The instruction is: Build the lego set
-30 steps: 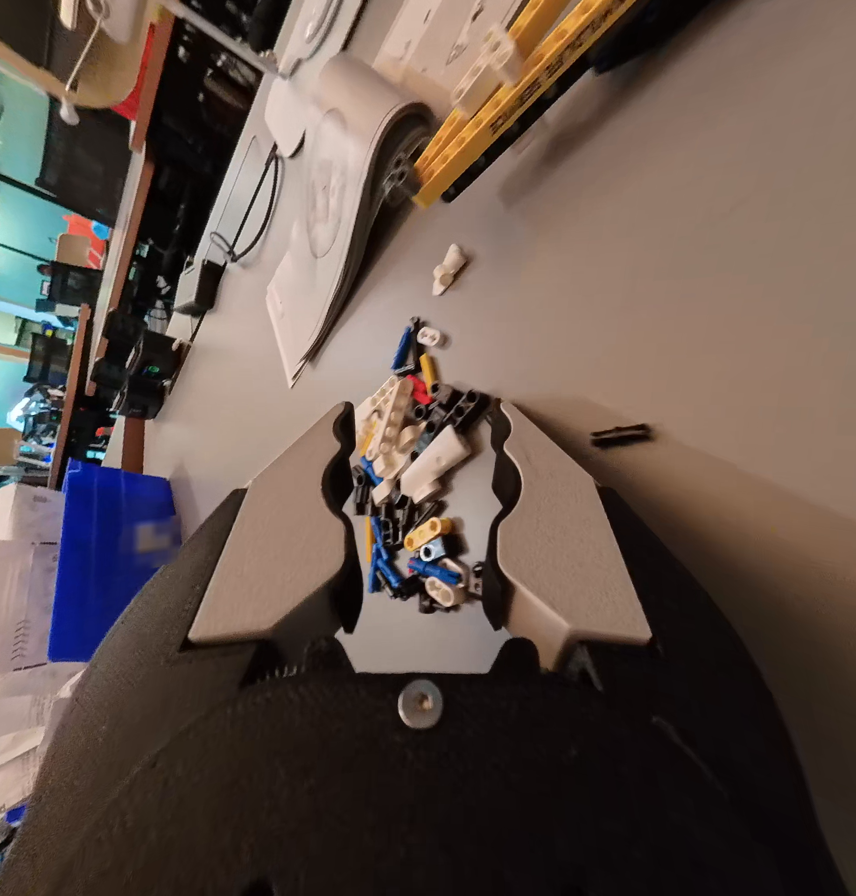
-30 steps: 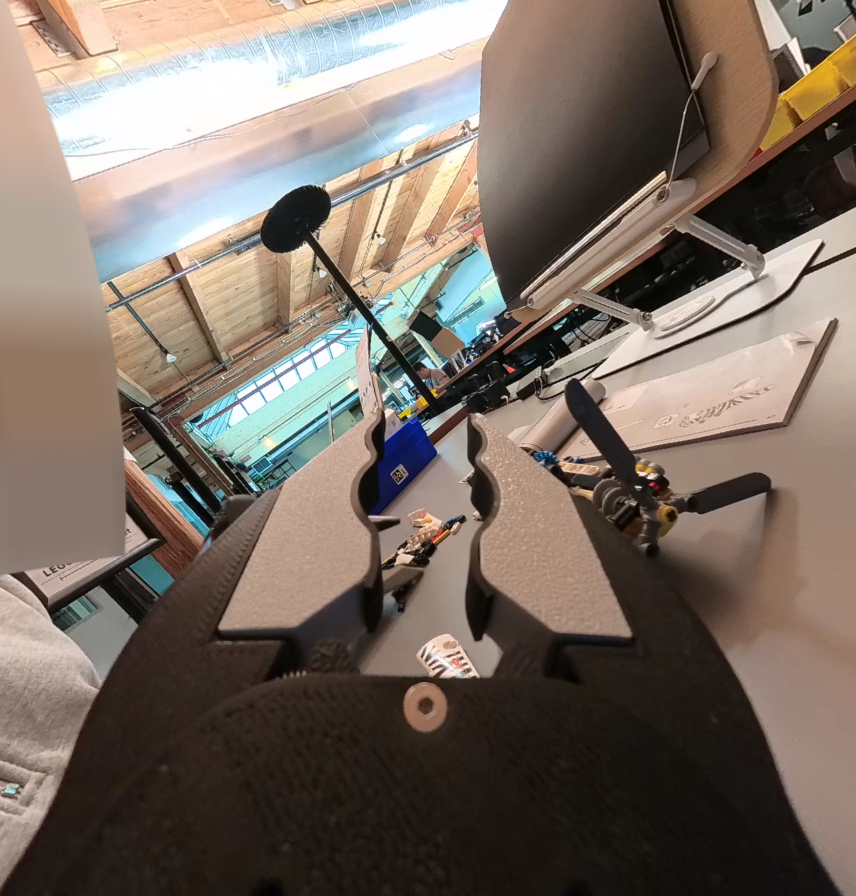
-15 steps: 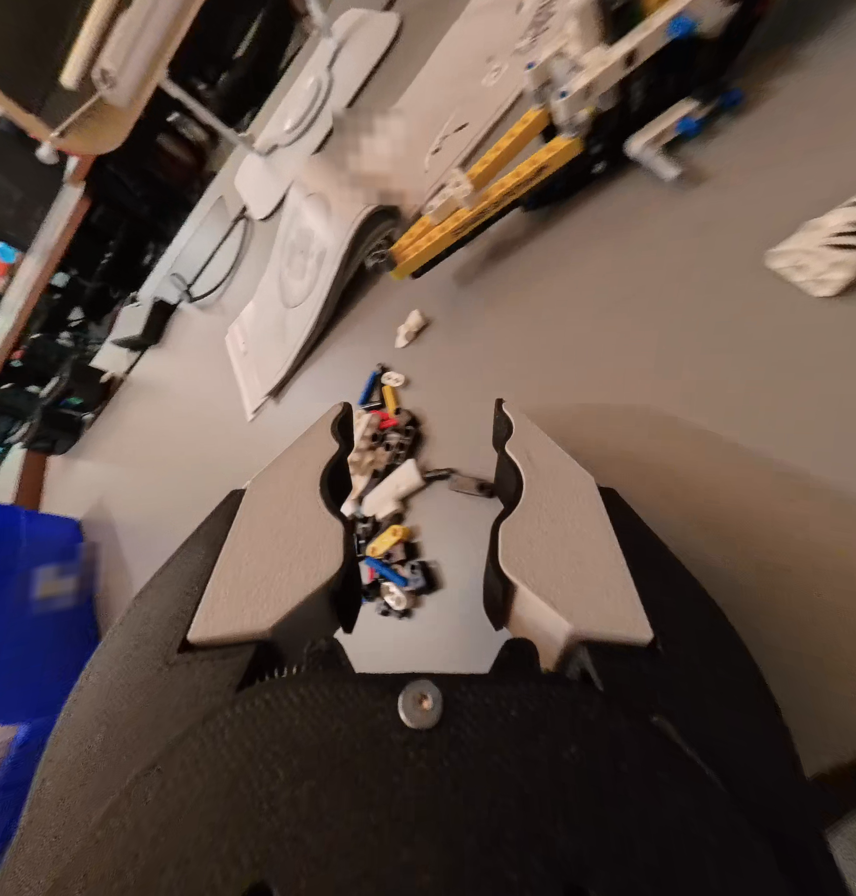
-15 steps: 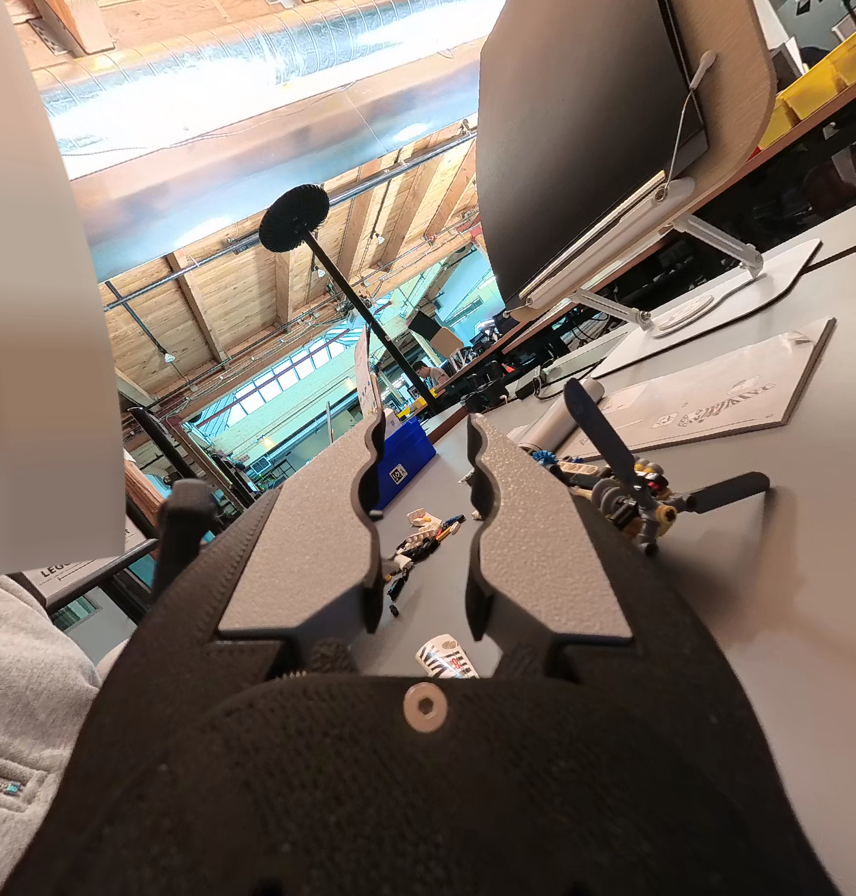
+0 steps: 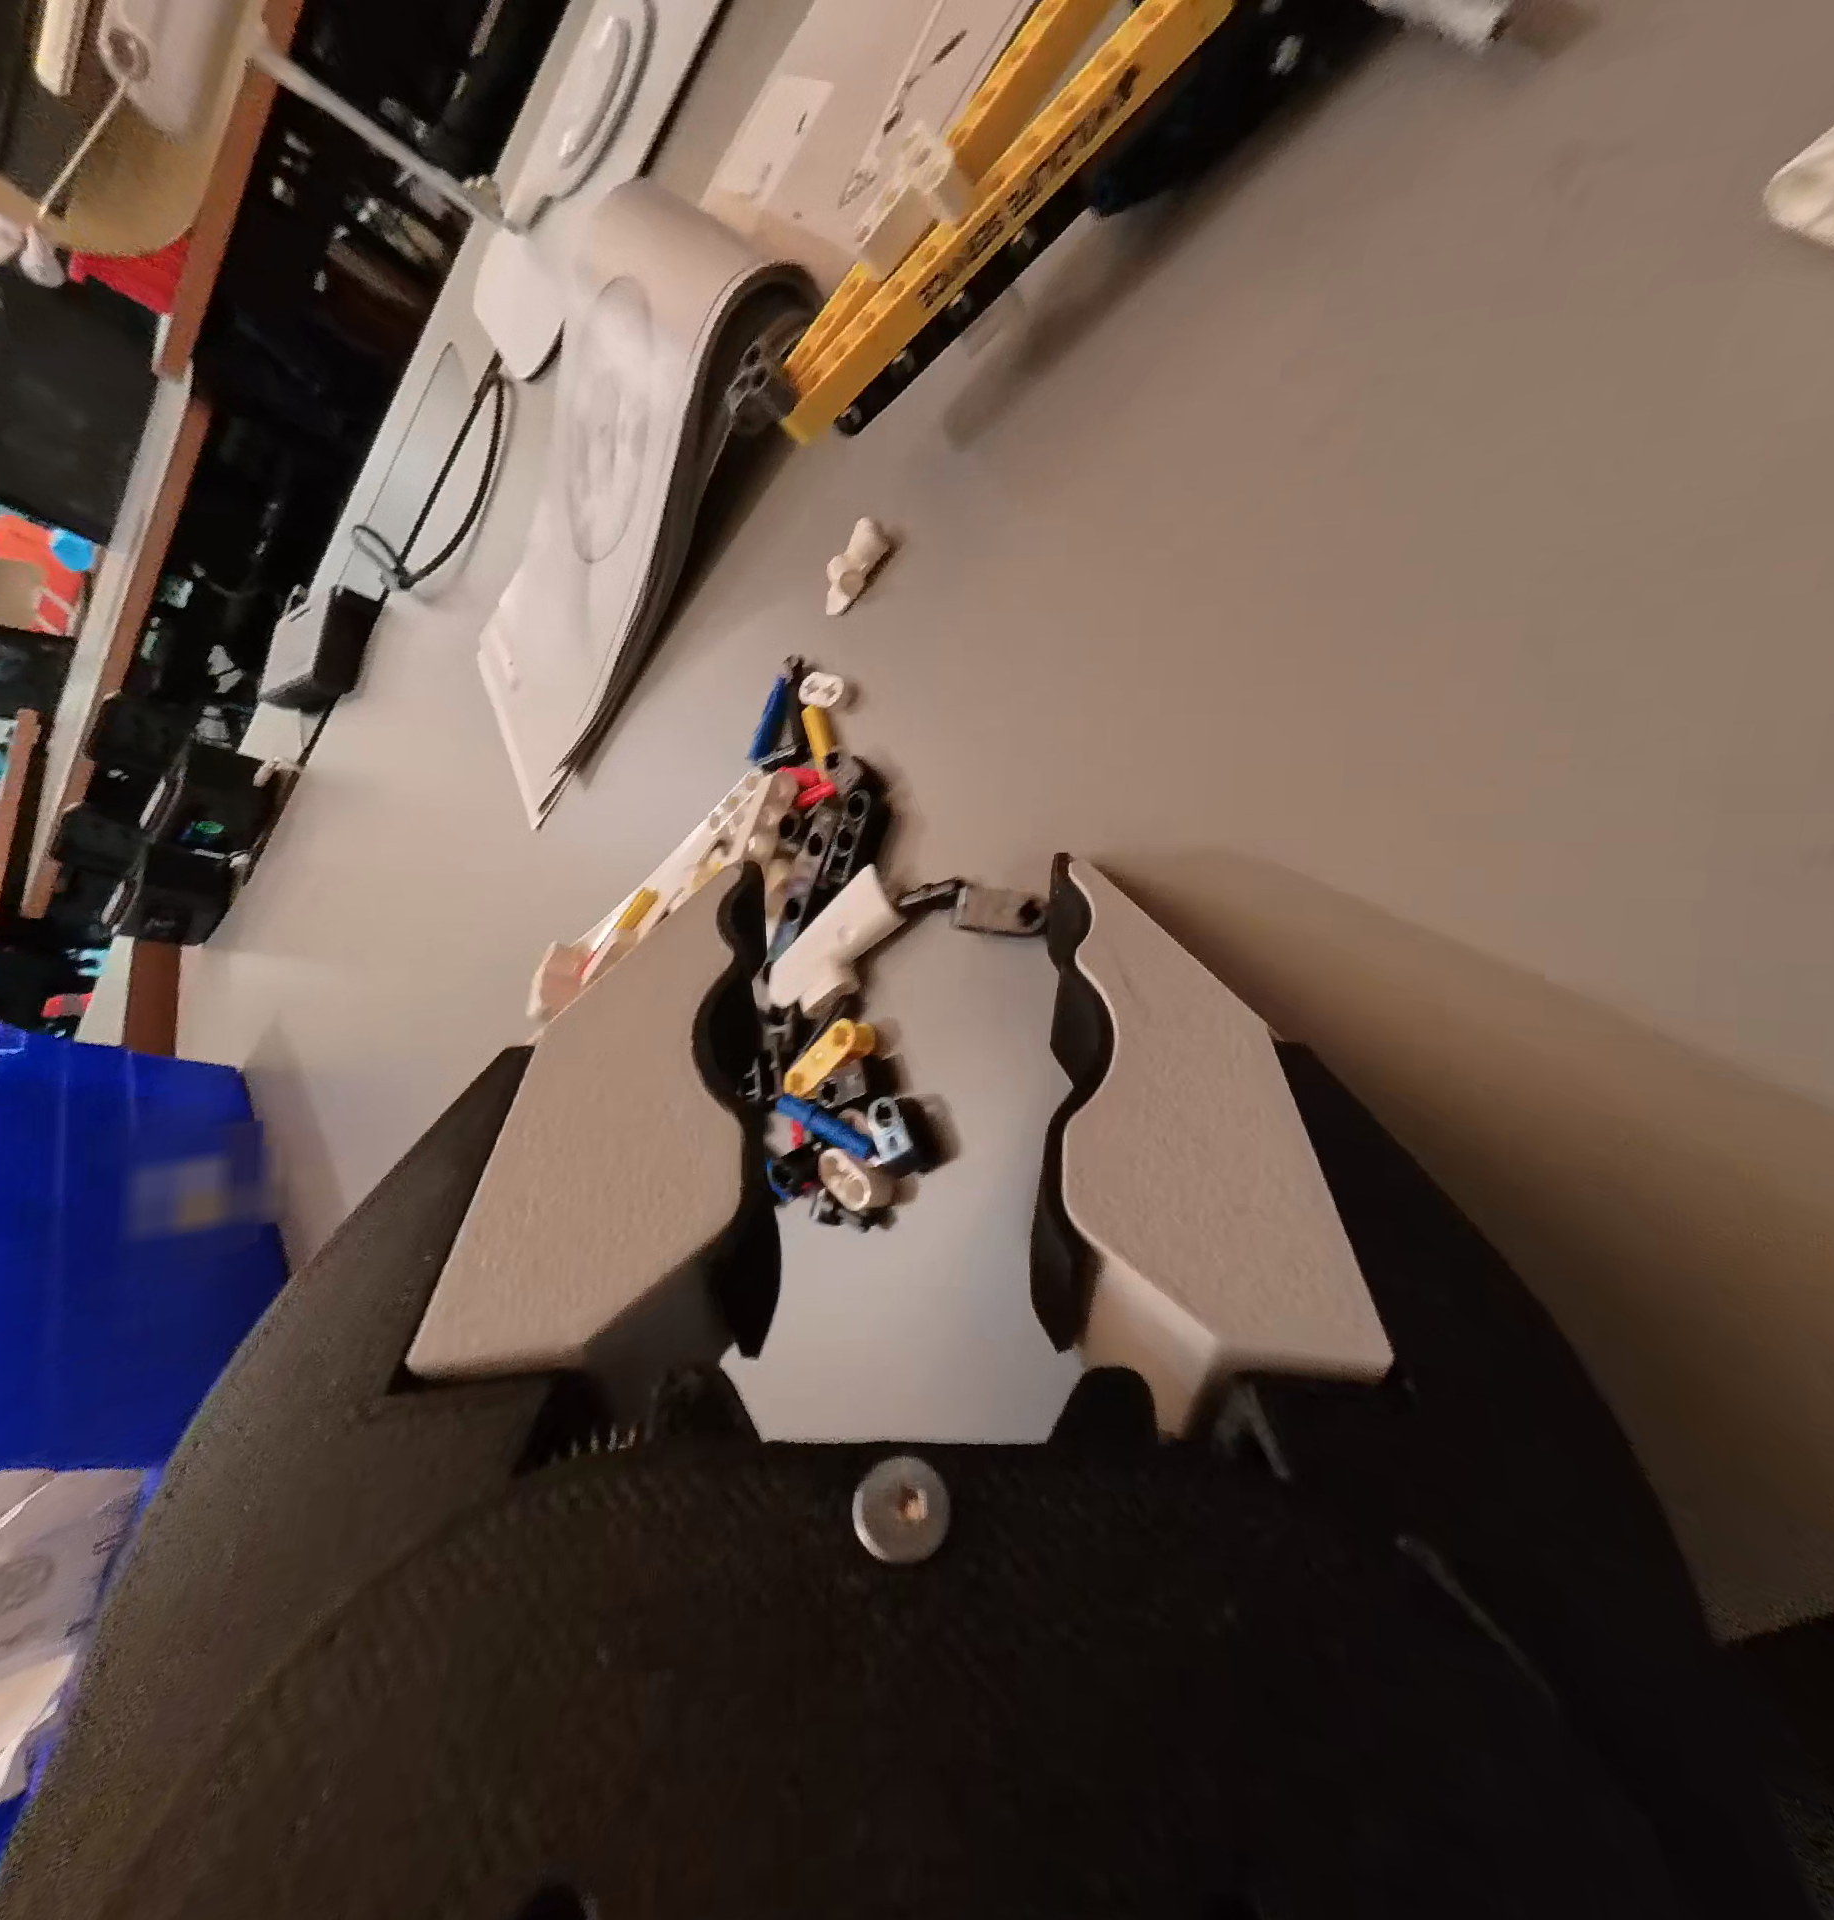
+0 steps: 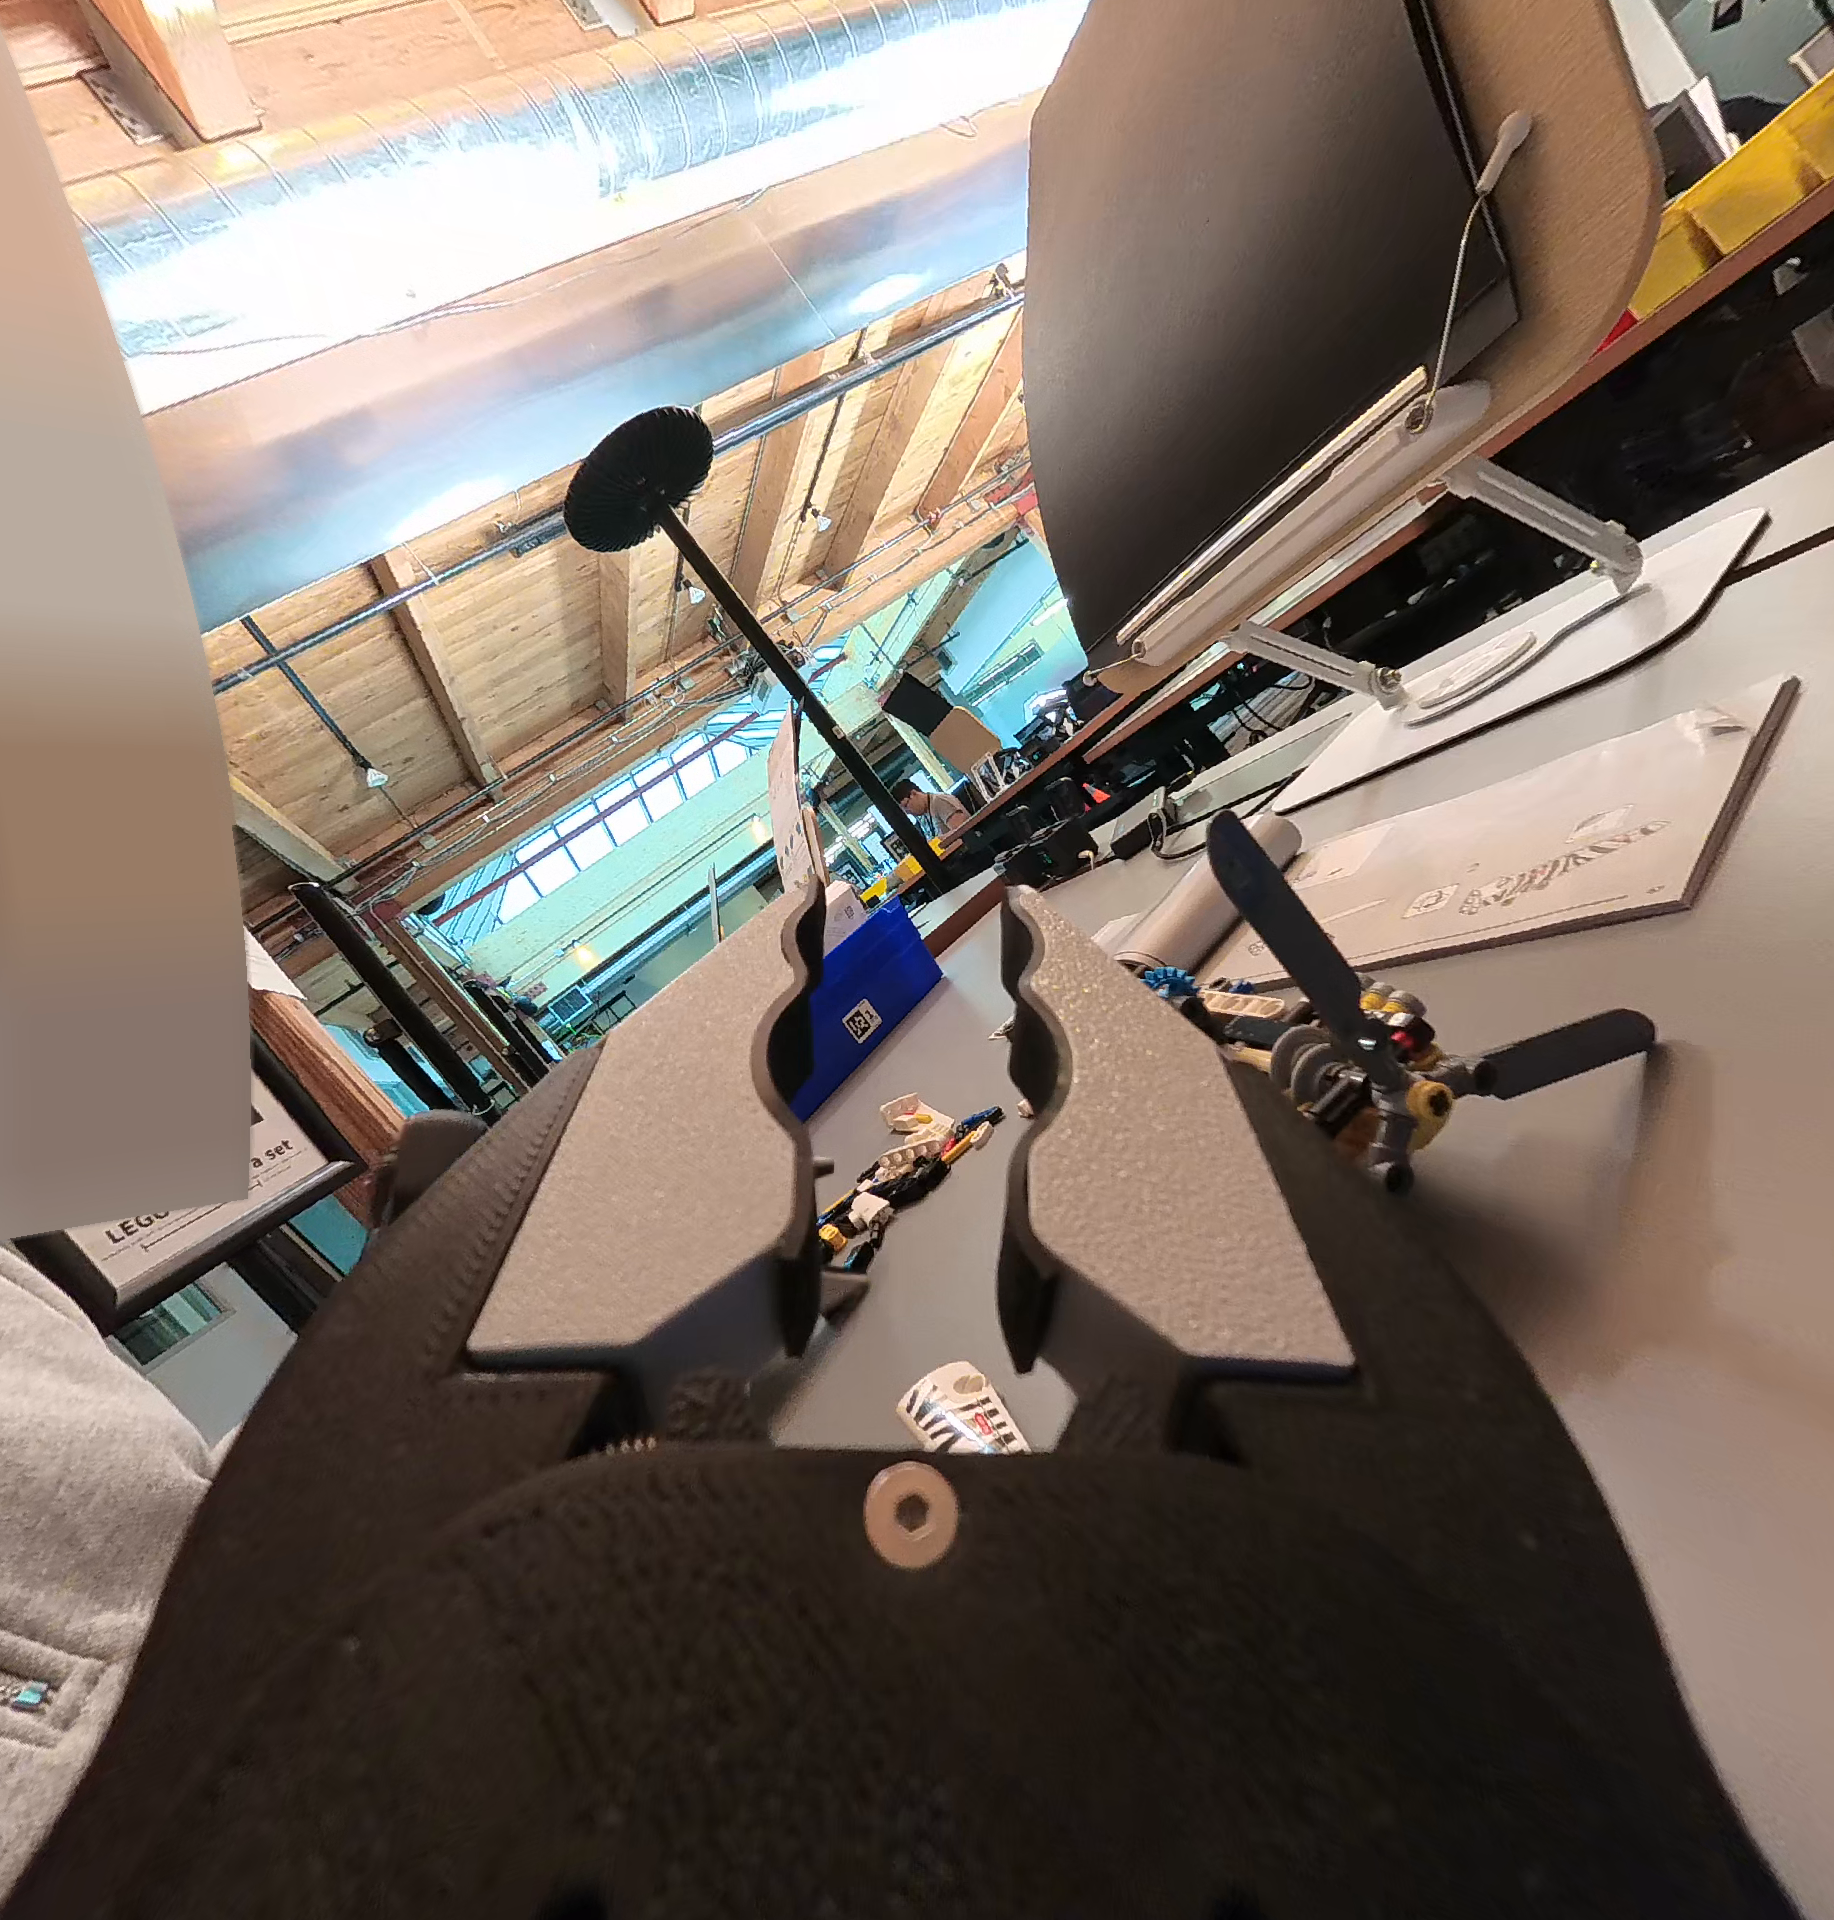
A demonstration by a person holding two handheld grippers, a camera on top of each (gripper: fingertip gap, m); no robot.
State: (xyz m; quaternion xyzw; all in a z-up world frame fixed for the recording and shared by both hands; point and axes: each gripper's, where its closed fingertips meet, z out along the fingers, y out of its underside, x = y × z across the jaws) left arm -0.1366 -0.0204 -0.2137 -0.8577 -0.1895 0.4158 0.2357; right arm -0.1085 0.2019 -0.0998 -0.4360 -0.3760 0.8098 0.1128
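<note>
A loose pile of small lego pieces [image 5: 825, 997], black, white, blue, yellow and red, lies on the grey tabletop [image 5: 1412, 727], and the left gripper [image 5: 905, 883] hangs over it, tipped down so that the near end of the pile shows in the gap between its fingers [image 5: 622, 1132]. Those fingers stand wide apart and hold nothing; a flat dark grey piece [image 5: 996, 912] lies just beside the tip of the right-hand one, and a white angled piece [image 5: 835, 935] sits near the middle of the gap. Farther off, a single white connector [image 5: 859, 566] lies apart from the pile, and beyond it the yellow and black beams of the partly built model [image 5: 975, 229] rest against a thick open instruction booklet [image 5: 622, 499]. A blue bin [image 5: 92, 1247] stands at the near left. From the right wrist view, the right gripper [image 6: 911, 904] sits low over the tabletop and points nearly level across it, tilted slightly upward so that the wooden ceiling fills the upper part of the view. Its fingers [image 6: 674, 1195] stand narrowly apart with nothing between them, and the same pile [image 6: 897, 1164] shows well beyond the tips. A white striped piece [image 6: 960, 1408] lies on the tabletop just under the base of the fingers. To the right stands the model's propeller end [image 6: 1349, 1060], its dark blades angled up and out, with a flat sheet [image 6: 1536, 862] and a monitor on a stand [image 6: 1256, 312] behind. A grey sleeve [image 6: 51, 1558] shows at the near left edge.
</note>
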